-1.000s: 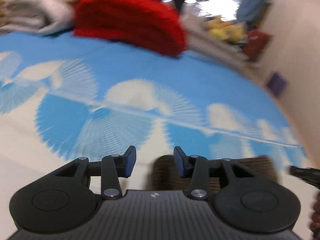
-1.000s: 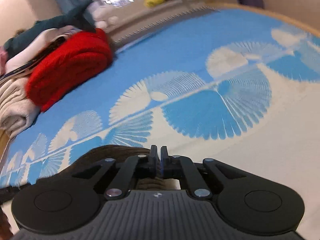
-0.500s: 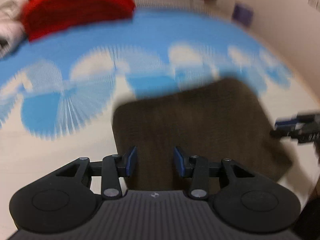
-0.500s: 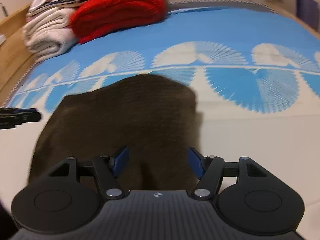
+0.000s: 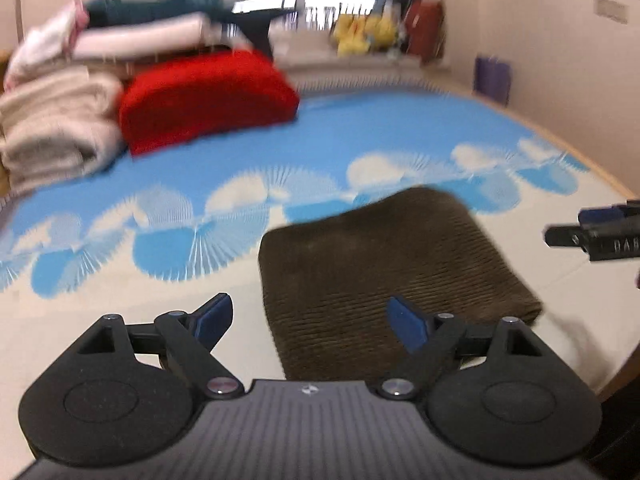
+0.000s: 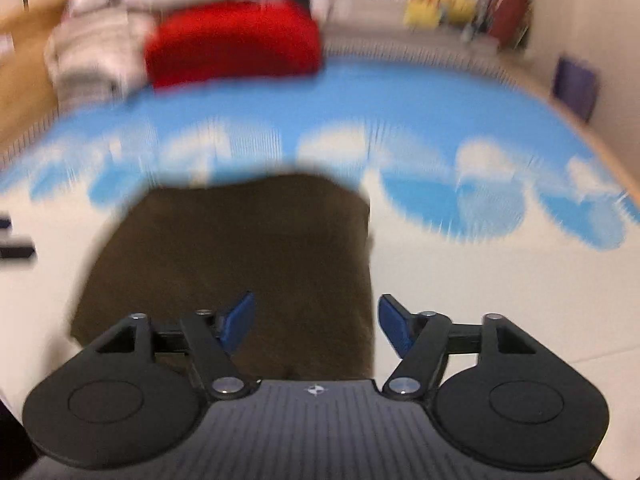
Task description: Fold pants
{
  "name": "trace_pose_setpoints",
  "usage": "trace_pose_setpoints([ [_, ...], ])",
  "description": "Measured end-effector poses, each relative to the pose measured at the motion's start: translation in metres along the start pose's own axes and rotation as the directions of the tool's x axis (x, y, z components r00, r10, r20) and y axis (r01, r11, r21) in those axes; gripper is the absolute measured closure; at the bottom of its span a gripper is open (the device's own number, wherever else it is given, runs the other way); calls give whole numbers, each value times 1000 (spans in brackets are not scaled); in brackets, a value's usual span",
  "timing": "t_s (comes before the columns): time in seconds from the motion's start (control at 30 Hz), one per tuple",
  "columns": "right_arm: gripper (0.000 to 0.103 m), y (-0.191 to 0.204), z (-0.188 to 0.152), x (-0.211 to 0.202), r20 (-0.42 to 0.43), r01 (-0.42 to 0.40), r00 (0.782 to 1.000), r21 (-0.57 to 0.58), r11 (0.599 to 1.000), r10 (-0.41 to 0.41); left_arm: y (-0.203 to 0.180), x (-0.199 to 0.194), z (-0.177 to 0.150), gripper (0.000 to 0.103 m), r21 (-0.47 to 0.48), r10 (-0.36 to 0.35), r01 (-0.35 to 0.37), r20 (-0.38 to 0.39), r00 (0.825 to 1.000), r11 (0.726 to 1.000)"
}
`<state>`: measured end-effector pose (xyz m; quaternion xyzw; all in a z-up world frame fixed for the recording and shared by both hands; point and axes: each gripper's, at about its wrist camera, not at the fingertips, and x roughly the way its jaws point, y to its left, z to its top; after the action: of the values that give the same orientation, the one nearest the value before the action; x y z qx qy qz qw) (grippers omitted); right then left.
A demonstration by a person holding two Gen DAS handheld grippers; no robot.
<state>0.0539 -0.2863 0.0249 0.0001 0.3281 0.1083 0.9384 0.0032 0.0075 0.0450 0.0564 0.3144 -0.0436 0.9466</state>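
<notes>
The brown ribbed pants lie folded into a thick rectangle on the blue and cream bedspread. My left gripper is open and empty, held above the near left edge of the pants. My right gripper is open and empty, above the near right part of the pants. The right gripper's tip shows at the right edge of the left wrist view. The left gripper's tip shows at the left edge of the right wrist view.
A red folded blanket and a stack of beige and white bedding lie at the far left of the bed. A windowsill with yellow toys is behind. A wall runs along the right side.
Both grippers have let go of the pants, opened wide and pulled back and up. The right gripper was shut one second ago. The pants now lie flat and folded.
</notes>
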Motion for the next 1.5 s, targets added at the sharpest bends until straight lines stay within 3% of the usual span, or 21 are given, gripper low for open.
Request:
trace_pose_setpoints([
  [0.1,3,11,-18,-45,110,10,994,48,999,-15,-14,-31,-16,4,-39,17,-15,47,999,999],
  [0.2,3,17,-37,-66,105,15,994,113,994,-27,-23,-38,-34,0,-113,-38,38,7,999,993],
  [0.27,2,23,-46,-74,105,-2,994,154,988,-15,-27,-31,-49,0,-147,-15,8,-42,999,989],
  [0.37,2,36,-52,-68,77,58,995,89,994,-64,-34,-16,-55,0,-105,73,-87,-126,989,991],
  [0.43,2,41,-56,-63,61,80,995,45,996,-83,-32,-7,-53,0,-135,47,-67,-143,989,989],
  [0.57,2,45,-59,-43,0,115,993,31,993,-115,-31,6,-51,0,-144,73,-100,-186,980,985],
  [0.77,2,42,-62,-31,-37,102,994,72,992,-100,-30,17,-48,0,-157,78,-108,-187,979,982],
  [1.5,2,60,-60,-20,-29,48,998,-32,998,-49,-29,30,-50,0,-178,40,-77,-203,978,981],
])
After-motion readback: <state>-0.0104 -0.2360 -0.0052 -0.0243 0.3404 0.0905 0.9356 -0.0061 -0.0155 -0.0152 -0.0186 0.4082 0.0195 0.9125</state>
